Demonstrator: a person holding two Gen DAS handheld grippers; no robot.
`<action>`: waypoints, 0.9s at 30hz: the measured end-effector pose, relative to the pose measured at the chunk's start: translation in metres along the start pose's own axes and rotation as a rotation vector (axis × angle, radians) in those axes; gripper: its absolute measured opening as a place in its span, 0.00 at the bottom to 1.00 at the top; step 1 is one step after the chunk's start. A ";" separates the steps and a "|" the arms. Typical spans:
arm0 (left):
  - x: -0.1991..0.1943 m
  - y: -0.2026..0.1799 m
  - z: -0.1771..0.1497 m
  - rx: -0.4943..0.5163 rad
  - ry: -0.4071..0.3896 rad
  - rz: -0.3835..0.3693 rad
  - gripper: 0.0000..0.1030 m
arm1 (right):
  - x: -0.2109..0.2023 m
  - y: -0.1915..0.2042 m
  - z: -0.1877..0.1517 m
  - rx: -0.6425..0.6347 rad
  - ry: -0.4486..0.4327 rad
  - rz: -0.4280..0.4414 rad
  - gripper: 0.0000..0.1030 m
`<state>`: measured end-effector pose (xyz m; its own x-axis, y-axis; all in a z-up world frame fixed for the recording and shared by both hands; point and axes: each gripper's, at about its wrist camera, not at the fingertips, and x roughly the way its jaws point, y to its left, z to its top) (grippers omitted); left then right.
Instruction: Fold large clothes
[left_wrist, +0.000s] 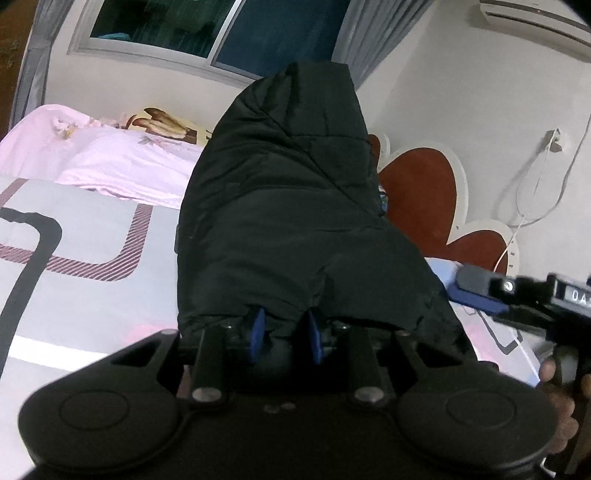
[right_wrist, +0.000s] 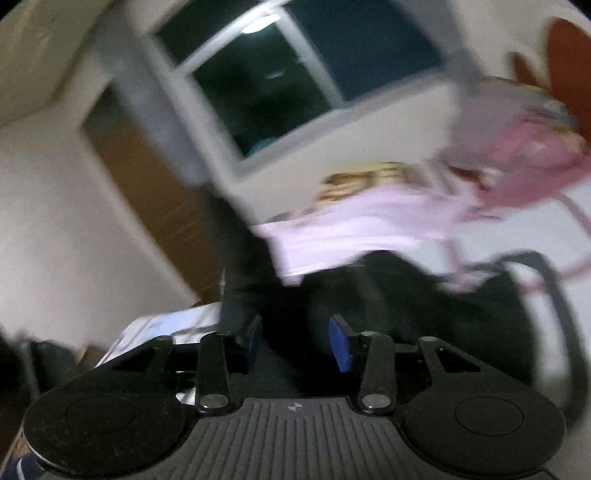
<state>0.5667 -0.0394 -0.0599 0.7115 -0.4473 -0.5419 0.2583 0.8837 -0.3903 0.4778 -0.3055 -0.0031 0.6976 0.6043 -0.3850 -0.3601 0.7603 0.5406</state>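
- The big black padded jacket (left_wrist: 280, 206) is the landmark here. It's bunched up on the bed (left_wrist: 74, 236), rising in a hump toward the window (left_wrist: 207, 26) in the left wrist view.
- The left claw (left_wrist: 284, 336) is clenched on the near edge of the jacket: both blue pads (left_wrist: 257, 332) are dug into the fabric, with a fold pinched between them.
- Left of the jacket is the grey bedsheet with a black line and striped maroon loops. A pink blanket (left_wrist: 110, 162) lies further back on that side, plus some yellowish printed thing (left_wrist: 170, 123) behind it.
- Right of the jacket there's the red and white headboard (left_wrist: 424, 184), shaped kinda like petals. A white cable (left_wrist: 532, 192) hangs on the wall past it, and an air conditioner (left_wrist: 535, 18) sits up in the corner.
- The right claw (left_wrist: 480, 291) pokes in from the right edge, just beside the jacket's lower right, with a hand (left_wrist: 561, 398) on its grip.
- The right wrist view is super blurry. There the right claw (right_wrist: 295, 341) is released, its blue pads (right_wrist: 340, 343) spread apart with dark jacket fabric (right_wrist: 406, 295) showing behind the gap, and nothing looks pinched. I can't tell if the cloth touches the pads.
- In that view a pink bag-looking blob (right_wrist: 524, 147) sits above and right of the jacket.
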 end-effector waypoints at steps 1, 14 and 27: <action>0.000 0.001 -0.001 0.000 0.000 0.000 0.22 | 0.008 0.007 -0.002 -0.022 0.017 -0.008 0.42; 0.003 0.038 0.024 -0.064 -0.079 0.034 0.21 | 0.055 0.019 -0.016 -0.197 0.120 -0.018 0.09; 0.092 -0.087 0.014 0.287 0.104 -0.113 0.18 | -0.034 -0.091 -0.109 0.193 -0.106 -0.036 0.08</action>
<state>0.6194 -0.1553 -0.0655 0.6011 -0.5432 -0.5862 0.5162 0.8239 -0.2341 0.4188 -0.3696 -0.1209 0.7729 0.5412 -0.3313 -0.2156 0.7150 0.6650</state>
